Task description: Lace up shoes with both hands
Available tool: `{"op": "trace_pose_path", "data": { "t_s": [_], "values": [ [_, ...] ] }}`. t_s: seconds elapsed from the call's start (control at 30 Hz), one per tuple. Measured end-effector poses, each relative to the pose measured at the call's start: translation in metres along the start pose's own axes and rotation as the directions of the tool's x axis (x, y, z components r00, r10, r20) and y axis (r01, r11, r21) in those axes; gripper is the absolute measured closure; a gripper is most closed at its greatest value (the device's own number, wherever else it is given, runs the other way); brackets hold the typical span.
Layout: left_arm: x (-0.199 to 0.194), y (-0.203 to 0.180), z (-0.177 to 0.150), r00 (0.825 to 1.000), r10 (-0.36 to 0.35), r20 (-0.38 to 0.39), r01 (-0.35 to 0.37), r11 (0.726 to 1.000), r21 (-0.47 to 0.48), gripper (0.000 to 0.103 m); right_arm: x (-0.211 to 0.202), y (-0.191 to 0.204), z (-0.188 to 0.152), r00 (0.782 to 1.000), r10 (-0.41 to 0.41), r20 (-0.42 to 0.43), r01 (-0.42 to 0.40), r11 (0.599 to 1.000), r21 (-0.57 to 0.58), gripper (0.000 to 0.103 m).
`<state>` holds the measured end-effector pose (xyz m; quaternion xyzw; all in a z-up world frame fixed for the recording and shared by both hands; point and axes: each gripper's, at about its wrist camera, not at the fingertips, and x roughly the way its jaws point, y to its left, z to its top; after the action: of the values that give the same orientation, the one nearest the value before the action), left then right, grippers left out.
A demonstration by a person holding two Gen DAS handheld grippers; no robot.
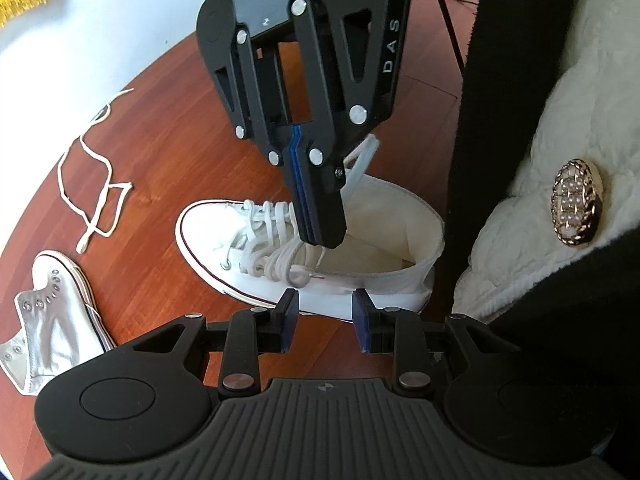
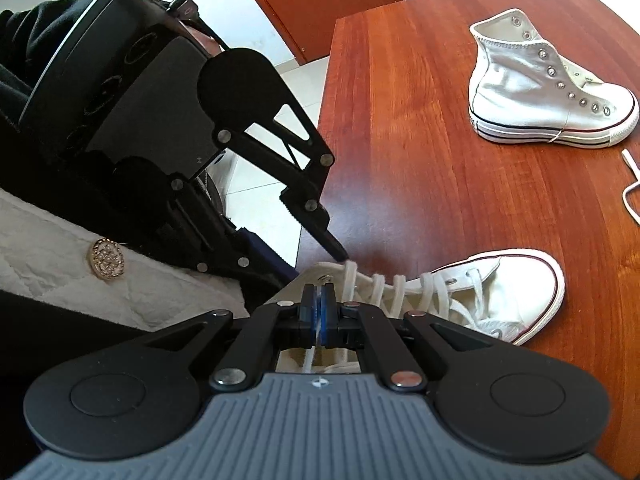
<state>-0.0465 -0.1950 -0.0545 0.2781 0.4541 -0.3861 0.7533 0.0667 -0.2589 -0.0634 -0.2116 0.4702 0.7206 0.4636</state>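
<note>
Wood table (image 2: pixel 420 128) w/ laced shoe (image 2: pixel 512 284), unlaced shoe (image 2: pixel 532 96) & loose lace (image 1: pixel 96 196)

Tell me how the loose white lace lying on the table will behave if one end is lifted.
The loose lace lies in irregular loops, so it is probably floppy and would trail rather than rise whole. It looks thin, likely very light. Its crossings may snag on the table.

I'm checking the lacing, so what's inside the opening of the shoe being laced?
Inside the laced shoe, only pale lining shows. The right claw, shut on a lace end, covers the front of the opening, so the tongue and insole can't be seen.
</note>
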Motion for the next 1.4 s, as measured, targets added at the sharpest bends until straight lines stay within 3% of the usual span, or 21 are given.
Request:
{"op": "trace_pose_path", "data": {
  "t_s": [0.13, 0.23, 0.47, 0.53, 0.93, 0.97, 1.0, 1.03, 1.07, 1.23, 1.4],
  "values": [
    [0.001, -0.001, 0.001, 1.000, -0.002, 0.001, 0.002, 1.000, 0.001, 0.073, 0.001, -0.004, 0.001, 1.000, 0.008, 0.013, -0.008, 1.000, 0.004, 0.101],
    [0.001, -0.002, 0.002, 1.000, -0.006, 0.003, 0.006, 1.000, 0.000, 0.085, 0.002, -0.007, 0.001, 1.000, 0.013, 0.025, -0.013, 1.000, 0.010, 0.101],
    [0.001, -0.003, 0.002, 1.000, -0.001, 0.017, 0.001, 1.000, -0.016, 0.089, 0.003, -0.010, 0.001, 0.999, 0.019, 0.038, -0.020, 0.999, 0.030, 0.101],
    [0.000, -0.004, 0.002, 1.000, 0.009, 0.024, -0.008, 1.000, -0.017, 0.099, 0.002, -0.010, 0.001, 0.999, 0.017, 0.040, -0.018, 0.999, 0.034, 0.101],
    [0.004, 0.001, -0.006, 0.999, 0.020, 0.038, -0.017, 0.998, -0.065, 0.101, -0.008, -0.003, -0.006, 0.994, -0.072, 0.078, 0.062, 0.990, 0.129, 0.099],
    [0.005, 0.001, -0.007, 0.999, 0.022, 0.041, -0.019, 0.997, -0.068, 0.101, -0.010, -0.001, -0.009, 0.992, -0.095, 0.082, 0.081, 0.985, 0.154, 0.098],
    [0.005, 0.001, -0.009, 0.999, 0.024, 0.046, -0.020, 0.997, -0.073, 0.101, -0.012, 0.002, -0.011, 0.989, -0.117, 0.085, 0.101, 0.979, 0.179, 0.090],
    [0.005, 0.001, -0.009, 0.998, 0.026, 0.051, -0.022, 0.997, -0.075, 0.101, -0.014, 0.004, -0.013, 0.986, -0.138, 0.093, 0.117, 0.972, 0.203, 0.082],
    [0.005, 0.000, -0.011, 0.998, 0.030, 0.057, -0.025, 0.996, -0.081, 0.101, -0.016, 0.006, -0.016, 0.982, -0.158, 0.100, 0.133, 0.965, 0.227, 0.065],
    [0.003, -0.001, -0.017, 0.994, 0.066, 0.082, -0.055, 0.990, -0.133, 0.101, -0.025, 0.027, -0.028, 0.950, -0.285, 0.129, 0.228, 0.913, 0.338, 0.062],
    [-0.002, -0.003, -0.023, 0.991, 0.089, 0.099, -0.071, 0.983, -0.172, 0.101, -0.023, 0.046, -0.043, 0.896, -0.428, 0.119, 0.320, 0.806, 0.497, 0.062]
  ]
}}
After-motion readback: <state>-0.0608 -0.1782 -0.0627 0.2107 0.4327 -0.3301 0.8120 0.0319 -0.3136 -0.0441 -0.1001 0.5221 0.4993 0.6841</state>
